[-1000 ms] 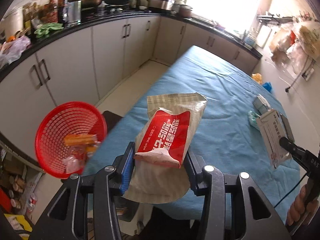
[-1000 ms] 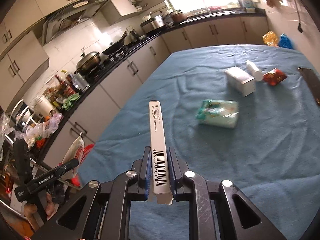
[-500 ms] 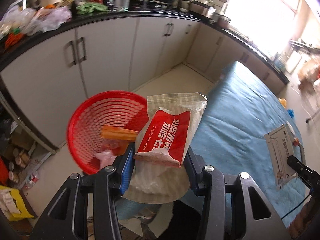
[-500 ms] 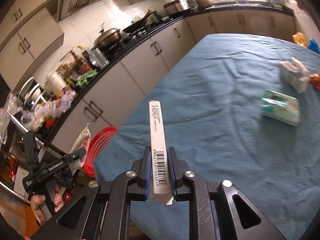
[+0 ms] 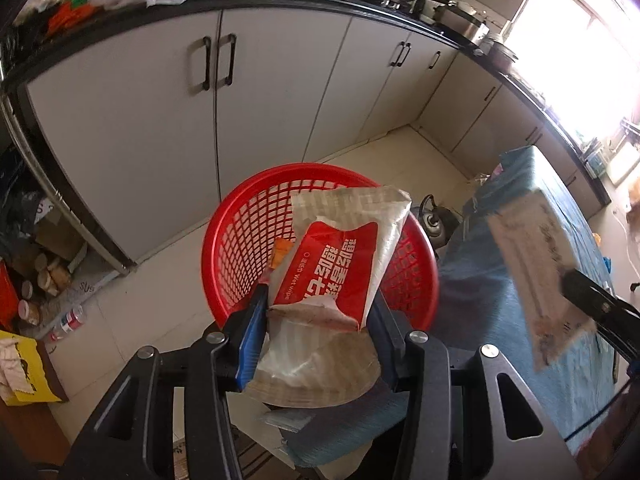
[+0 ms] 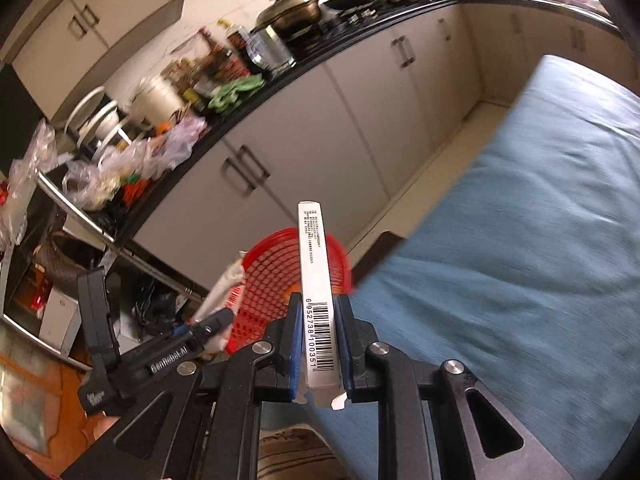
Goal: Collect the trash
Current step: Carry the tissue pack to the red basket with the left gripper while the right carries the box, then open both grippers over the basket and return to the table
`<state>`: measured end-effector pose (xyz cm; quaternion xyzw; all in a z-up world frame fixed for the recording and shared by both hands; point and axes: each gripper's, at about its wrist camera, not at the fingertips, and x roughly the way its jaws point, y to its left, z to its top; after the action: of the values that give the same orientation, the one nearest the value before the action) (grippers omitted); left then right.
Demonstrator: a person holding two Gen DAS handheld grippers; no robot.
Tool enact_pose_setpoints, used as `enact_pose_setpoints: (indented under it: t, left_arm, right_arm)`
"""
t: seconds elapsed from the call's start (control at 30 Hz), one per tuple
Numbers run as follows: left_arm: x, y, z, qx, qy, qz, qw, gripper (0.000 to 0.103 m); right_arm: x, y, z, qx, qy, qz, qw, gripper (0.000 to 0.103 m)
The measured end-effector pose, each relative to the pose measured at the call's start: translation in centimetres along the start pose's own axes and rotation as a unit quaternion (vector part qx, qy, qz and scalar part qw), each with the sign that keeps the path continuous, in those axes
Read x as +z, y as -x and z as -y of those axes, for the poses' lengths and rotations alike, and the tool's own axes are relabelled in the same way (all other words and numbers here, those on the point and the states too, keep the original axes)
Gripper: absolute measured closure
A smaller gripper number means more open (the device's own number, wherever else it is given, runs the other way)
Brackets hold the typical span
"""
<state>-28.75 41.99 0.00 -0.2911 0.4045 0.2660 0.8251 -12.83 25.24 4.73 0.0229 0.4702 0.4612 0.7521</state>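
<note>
Wet-wipe packet (image 5: pixel 340 272) hangs clamped in the left hand-held gripper (image 5: pixel 320 320), directly over the red basket (image 5: pixel 240 240) at twelve o'clock, long axis pointing into it. Right hand-held gripper (image 6: pixel 319 344), clamped on a slim box (image 6: pixel 316 280), sits farther off, basket (image 6: pixel 272 280) beyond at eleven o'clock.

A crumpled red-and-beige wet-wipe packet (image 5: pixel 340 276) is held above a red mesh basket (image 5: pixel 240 236); a flat white barcoded box (image 6: pixel 318 300) is held edge-up, near the basket.
</note>
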Motion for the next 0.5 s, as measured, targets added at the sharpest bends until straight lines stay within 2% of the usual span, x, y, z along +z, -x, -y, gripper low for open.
enact_pose_setpoints:
  t: [0.13, 0.27, 0.33, 0.4, 0.5]
  left_arm:
    - [0.1, -0.3, -0.6, -0.003, 0.002, -0.001, 1.0, 0.056]
    - [0.0, -0.2, -0.7, -0.012, -0.002, -0.001, 0.9999, 0.055]
    - [0.1, -0.2, -0.8, -0.012, -0.003, 0.001, 0.9999, 0.051]
    - [0.2, -0.1, -0.8, -0.011, -0.005, 0.004, 0.9999, 0.048]
    - [0.2, 0.0, -0.7, -0.007, -0.009, 0.006, 0.9999, 0.047]
  right_arm:
    - [0.9, -4.1, -1.9, -0.003, 0.017, -0.023, 1.0, 0.085]
    - [2.0, -6.3, -3.3, -0.014, 0.039, -0.023, 0.999, 0.082]
    - [2.2, -7.1, -3.5, -0.014, 0.039, -0.029, 0.999, 0.082]
    - [2.2, -7.6, -3.3, -0.011, 0.033, -0.035, 0.999, 0.078]
    - [1.8, -7.6, -2.5, -0.01, 0.021, -0.039, 0.999, 0.075]
